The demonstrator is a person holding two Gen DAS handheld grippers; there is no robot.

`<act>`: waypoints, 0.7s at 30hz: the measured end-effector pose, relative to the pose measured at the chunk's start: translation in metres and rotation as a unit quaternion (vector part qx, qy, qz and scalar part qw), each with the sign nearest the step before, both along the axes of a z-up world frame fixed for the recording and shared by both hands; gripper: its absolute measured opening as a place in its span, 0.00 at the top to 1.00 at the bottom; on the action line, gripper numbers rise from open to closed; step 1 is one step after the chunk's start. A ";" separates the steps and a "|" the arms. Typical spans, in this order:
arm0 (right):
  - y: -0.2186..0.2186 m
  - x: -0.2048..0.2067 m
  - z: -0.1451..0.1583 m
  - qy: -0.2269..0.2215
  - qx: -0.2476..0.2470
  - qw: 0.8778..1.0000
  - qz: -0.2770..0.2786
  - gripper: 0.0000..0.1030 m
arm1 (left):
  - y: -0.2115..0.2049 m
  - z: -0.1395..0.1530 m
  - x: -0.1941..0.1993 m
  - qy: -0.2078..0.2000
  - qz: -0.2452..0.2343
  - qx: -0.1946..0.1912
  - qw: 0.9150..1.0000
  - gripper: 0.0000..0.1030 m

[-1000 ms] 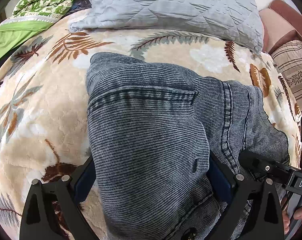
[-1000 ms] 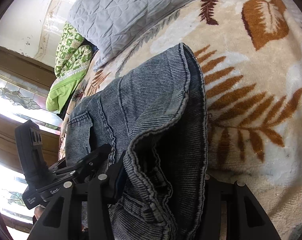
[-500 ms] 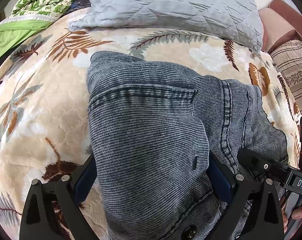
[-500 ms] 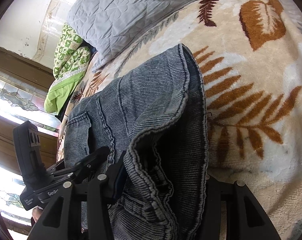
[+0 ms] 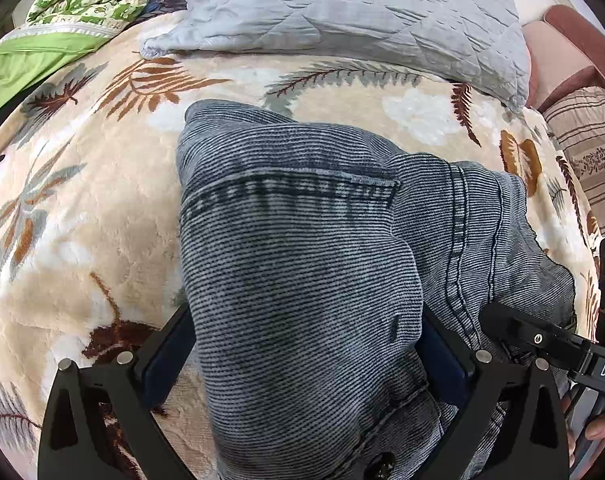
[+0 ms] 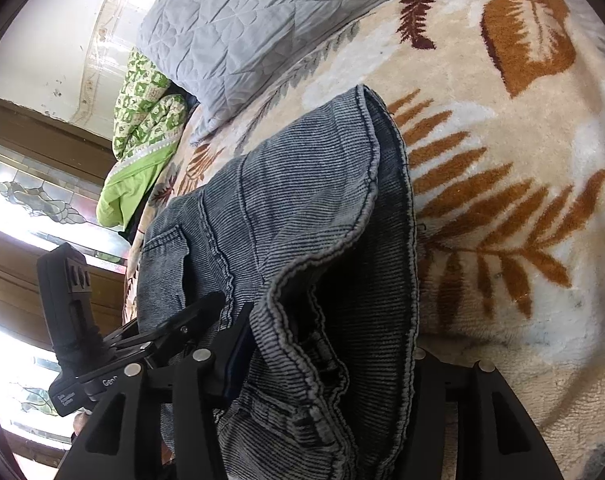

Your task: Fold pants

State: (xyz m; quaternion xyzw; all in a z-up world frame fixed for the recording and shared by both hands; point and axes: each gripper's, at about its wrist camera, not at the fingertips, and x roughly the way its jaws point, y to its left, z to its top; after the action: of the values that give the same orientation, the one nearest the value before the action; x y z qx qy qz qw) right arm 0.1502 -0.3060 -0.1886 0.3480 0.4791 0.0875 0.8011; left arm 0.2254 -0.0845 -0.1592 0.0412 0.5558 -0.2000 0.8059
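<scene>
The pants (image 5: 302,248) are grey-blue ribbed denim, lying folded on a cream blanket (image 5: 82,220) with leaf prints. My left gripper (image 5: 302,344) has its jaws wide apart with a thick fold of the pants bulging between the blue pads (image 5: 438,356). My right gripper (image 6: 322,364) also straddles a bunched fold near the waistband edge of the pants (image 6: 294,232). The right gripper's body shows at the lower right of the left wrist view (image 5: 542,344); the left gripper shows at the lower left of the right wrist view (image 6: 102,360).
A grey quilted pillow (image 5: 354,16) lies at the far side of the bed. A green patterned quilt (image 5: 70,8) sits at the far left. A striped cushion (image 5: 590,152) and a pink-brown seat are at the right. Windows and wood panelling (image 6: 22,208) show at the left.
Almost nothing has moved; both grippers keep the same hold on the pants, with only a slight shift of view.
</scene>
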 end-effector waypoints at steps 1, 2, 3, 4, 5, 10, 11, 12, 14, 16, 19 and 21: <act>0.001 0.000 0.001 -0.001 -0.002 1.000 0.001 0.45 | 0.000 0.000 0.000 0.000 0.000 0.000 1.000 0.01; 0.002 0.000 0.002 -0.001 -0.003 1.000 0.001 0.44 | 0.001 0.000 0.000 0.000 0.001 -0.001 1.000 0.01; 0.002 -0.001 0.002 -0.001 -0.004 1.000 0.002 0.44 | 0.001 0.000 0.000 0.000 0.001 -0.001 1.000 0.01; 0.002 -0.001 0.003 -0.001 -0.003 1.000 0.001 0.44 | 0.002 0.001 0.000 0.001 0.002 -0.003 1.000 0.01; 0.002 -0.001 0.004 0.000 -0.003 1.000 -0.001 0.44 | 0.002 0.001 -0.001 0.001 0.004 -0.005 1.000 0.01; -0.005 -0.006 0.016 0.008 -0.010 1.000 -0.020 0.43 | 0.008 0.016 -0.007 -0.009 0.011 -0.016 1.000 0.01; -0.008 -0.009 0.020 0.000 -0.013 1.000 -0.028 0.43 | 0.010 0.021 -0.009 -0.019 0.012 -0.020 1.000 0.01; -0.011 -0.014 0.027 -0.012 -0.023 0.999 -0.037 0.43 | 0.012 0.028 -0.013 -0.032 0.015 -0.022 0.999 0.01; -0.013 -0.022 0.041 -0.033 -0.058 0.997 -0.050 0.43 | 0.016 0.039 -0.019 -0.055 0.021 -0.026 0.998 0.01; -0.013 -0.033 0.059 -0.059 -0.102 0.991 -0.063 0.43 | 0.020 0.052 -0.030 -0.082 0.028 -0.027 0.996 0.01; -0.004 -0.053 0.085 -0.101 -0.171 0.977 -0.082 0.43 | 0.024 0.071 -0.054 -0.149 0.041 0.017 0.988 0.01; 0.008 -0.066 0.101 -0.130 -0.203 0.967 -0.084 0.43 | 0.025 0.080 -0.069 -0.176 0.051 0.041 0.982 0.01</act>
State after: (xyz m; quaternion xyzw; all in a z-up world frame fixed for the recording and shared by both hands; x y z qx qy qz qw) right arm 0.0844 -0.2979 -0.0881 0.2026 0.3473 -0.0346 0.9150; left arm 0.1569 -0.0598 -0.0791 0.0805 0.4143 -0.1247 0.8979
